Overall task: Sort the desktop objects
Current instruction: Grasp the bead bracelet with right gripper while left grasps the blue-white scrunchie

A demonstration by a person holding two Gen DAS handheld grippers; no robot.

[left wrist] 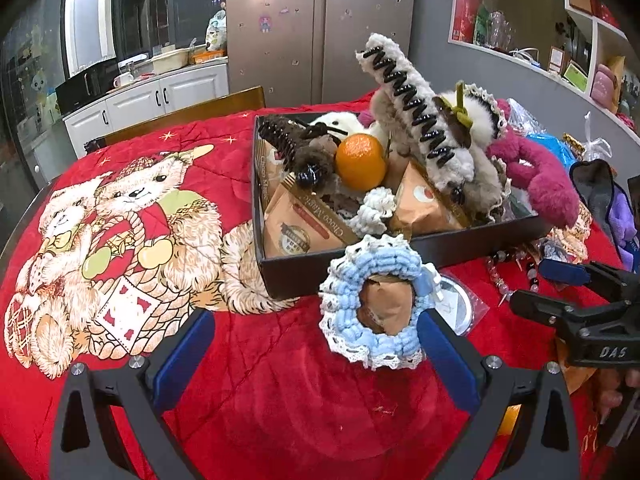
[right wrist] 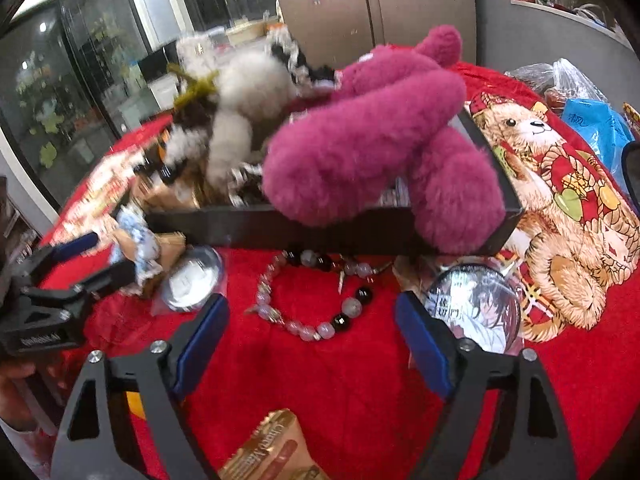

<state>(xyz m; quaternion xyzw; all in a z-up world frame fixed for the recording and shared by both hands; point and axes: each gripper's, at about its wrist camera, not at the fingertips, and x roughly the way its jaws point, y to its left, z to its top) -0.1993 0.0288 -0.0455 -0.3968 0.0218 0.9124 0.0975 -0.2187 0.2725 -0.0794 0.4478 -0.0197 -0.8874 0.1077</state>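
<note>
Left claw (left wrist: 316, 344) gapes — blue scrunchie (left wrist: 374, 304) rests against one finger.

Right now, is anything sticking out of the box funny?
Yes. The pink plush toy flops over the black box's front edge, hanging outside. The furry hair clip pokes up at a slant above the pile.

Even indoor light fills both fisheye views, edges bowed and corners black. The left wrist view is sharp; in the right, the fluffy white-and-brown plush toys (right wrist: 240, 120) beyond the jaws smear with motion blur, and glare whitens the round silver tin (right wrist: 194, 280) left of them.
</note>
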